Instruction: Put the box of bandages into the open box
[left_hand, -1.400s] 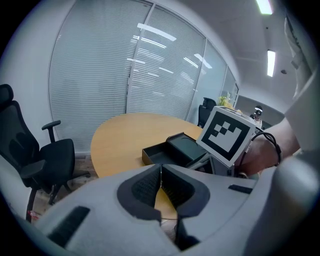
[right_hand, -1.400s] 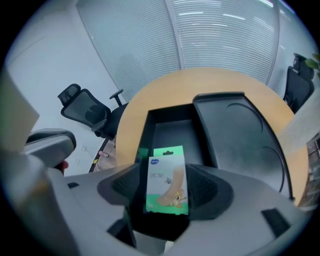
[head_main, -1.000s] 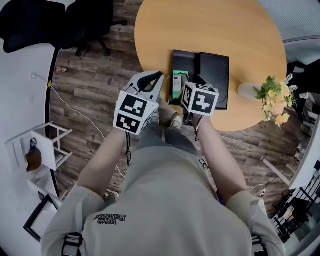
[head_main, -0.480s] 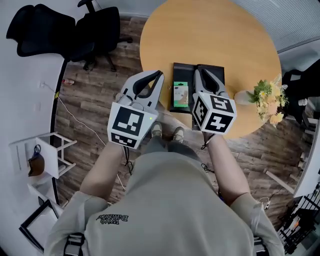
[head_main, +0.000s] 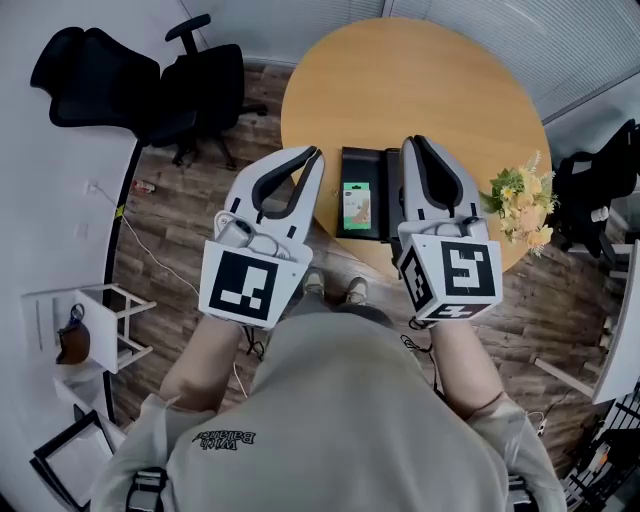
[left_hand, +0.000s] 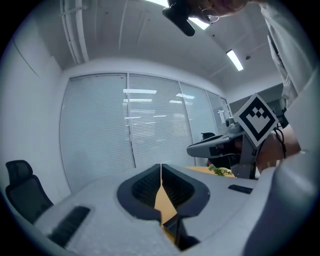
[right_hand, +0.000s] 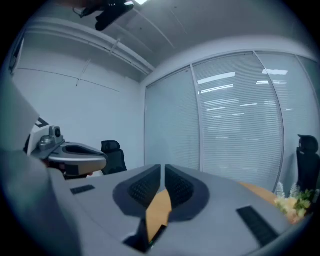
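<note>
- the left gripper is held at the centre-left of the head view, over the near edge of the round wooden table; in the left gripper view its jaws meet at the tips, with nothing between them.
- the right gripper is just right of centre in the head view, beside the left one and apart from it; in the right gripper view its jaws are closing down to a thin slit and hold nothing.
- the box of bandages, green and white, lies flat in the left half of the open box, in the gap between the two grippers; neither gripper touches it.
- the open box is black and sits on the near part of the table; the right gripper hides part of its right half.
- a bunch of yellow flowers stands at the table's right edge.
- two black office chairs stand on the wood floor at the upper left of the head view.
</note>
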